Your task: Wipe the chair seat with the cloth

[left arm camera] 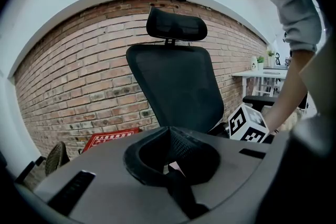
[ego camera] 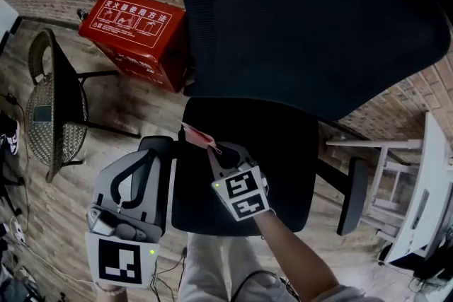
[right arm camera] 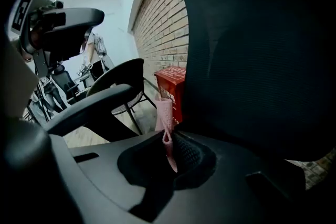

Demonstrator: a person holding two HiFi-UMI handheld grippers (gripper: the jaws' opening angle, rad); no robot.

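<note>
Head view shows a black office chair from above, its mesh backrest [ego camera: 304, 25] filling the upper right of the frame and the chair seat [ego camera: 283, 152] lying at the centre. The right gripper [ego camera: 216, 150] reaches over the seat's left half, its marker cube turned to the camera. Its jaws are clenched on a pink cloth [ego camera: 198, 136], which sticks out toward the seat's upper-left corner, near the foot of the backrest. Whether the cloth touches the seat cannot be told.

Right gripper view confirms the grasp: the cloth [right arm camera: 164, 113] is pinched between the closed jaws and rises above them in a narrow fold.

At the lower left of the head view, the left gripper [ego camera: 152, 152] hangs beside the seat's left edge. In its own view the jaws stand together, with no object clearly between them.

A red box [ego camera: 138, 35] stands against the brick wall at the upper left, with a wicker chair [ego camera: 49, 106] at the left edge.
</note>
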